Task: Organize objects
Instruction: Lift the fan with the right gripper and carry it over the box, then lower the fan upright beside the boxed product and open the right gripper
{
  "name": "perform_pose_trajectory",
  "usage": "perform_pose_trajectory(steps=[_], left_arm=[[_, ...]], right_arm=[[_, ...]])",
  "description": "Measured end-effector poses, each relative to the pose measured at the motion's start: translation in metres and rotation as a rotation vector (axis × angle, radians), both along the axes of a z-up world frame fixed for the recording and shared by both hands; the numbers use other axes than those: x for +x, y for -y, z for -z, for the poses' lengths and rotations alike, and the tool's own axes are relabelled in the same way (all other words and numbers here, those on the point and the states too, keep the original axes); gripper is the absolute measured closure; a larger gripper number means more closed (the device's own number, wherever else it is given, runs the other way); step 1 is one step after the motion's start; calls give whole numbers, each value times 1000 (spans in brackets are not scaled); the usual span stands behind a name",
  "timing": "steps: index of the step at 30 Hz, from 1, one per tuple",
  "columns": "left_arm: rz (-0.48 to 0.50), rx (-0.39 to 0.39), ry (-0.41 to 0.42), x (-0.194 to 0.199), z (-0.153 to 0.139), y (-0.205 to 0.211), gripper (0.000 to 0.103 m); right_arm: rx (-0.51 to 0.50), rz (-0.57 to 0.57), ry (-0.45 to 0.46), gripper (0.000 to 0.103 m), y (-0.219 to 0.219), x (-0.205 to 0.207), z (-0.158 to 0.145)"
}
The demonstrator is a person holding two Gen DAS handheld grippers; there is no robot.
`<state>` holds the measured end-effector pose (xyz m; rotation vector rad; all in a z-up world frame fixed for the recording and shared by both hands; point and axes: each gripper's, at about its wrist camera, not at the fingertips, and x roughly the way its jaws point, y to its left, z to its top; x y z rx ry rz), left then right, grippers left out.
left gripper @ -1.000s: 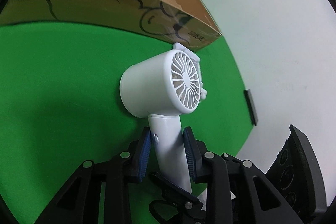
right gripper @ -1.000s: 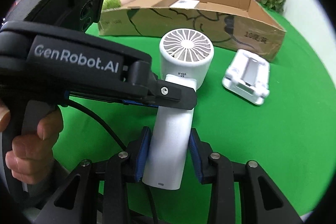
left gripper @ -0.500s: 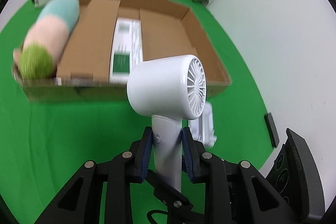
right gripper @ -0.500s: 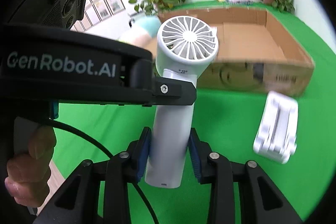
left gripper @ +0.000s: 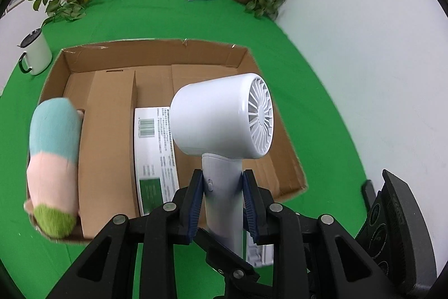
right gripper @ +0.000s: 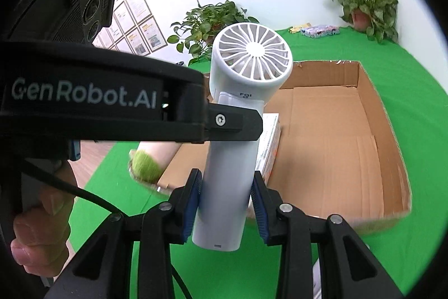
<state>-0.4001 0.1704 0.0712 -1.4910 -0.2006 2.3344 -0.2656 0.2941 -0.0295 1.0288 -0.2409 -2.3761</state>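
A: Nearest first. Left gripper (left gripper: 221,203), blue pads clamped on the handle of the small white plastic handheld fan (left gripper: 221,116). Right gripper (right gripper: 226,203) clamped on the same handle, lower down, close to the butt end. Both grips look firm, no gap at either pad.

B: So fan's in the air, two-handed?

A: Yes. Held upright, round grille head on top, above the near edge of the open brown cardboard box (left gripper: 243,58). Nothing under it but box floor and green cloth tabletop (left gripper: 308,91).

B: What's in the box?

A: Left side: soft plush roll, blue/pink/green (left gripper: 53,159), lying along the wall. Middle: flat white carton w/ barcode and green panel (left gripper: 154,147). Right half is bare cardboard. Beyond the box: white enamel mug w/ dark rim (left gripper: 36,52), two potted plants by the wall.

B: Risks?

A: My read: two rigid grippers on one smooth handle. If the hands drift apart or twist differently, the handle gets levered and may slip from one pair of pads. Head-heavy, so w/ one grip gone it'd likely swing and drop. Also the head could knock the box wall or land on the carton if lowered too far left. The bare right half looks the safer spot.
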Motion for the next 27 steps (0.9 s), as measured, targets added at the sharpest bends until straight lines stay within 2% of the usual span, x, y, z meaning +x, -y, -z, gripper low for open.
perform_pose_trajectory(steps=[5, 12, 19, 22, 24, 27], left_arm=[[-7, -62, 93, -28, 34, -15, 78], [-15, -104, 211, -55, 76, -30, 78], [-58, -112, 277, -70, 108, -25, 74], [-70, -68, 319, -73, 120, -19, 73], [-65, -47, 347, -71, 122, -17, 73], [-34, -36, 325, -65, 113, -15, 70]], right_arm=[[-65, -7, 100, 69, -12, -32, 27], [-120, 0, 240, 68, -22, -57, 69], [-64, 0, 292, 68, -18, -71, 80], [-16, 1, 313, 68, -14, -74, 84], [1, -7, 329, 66, -12, -76, 86], [34, 1, 325, 64, -12, -75, 88]])
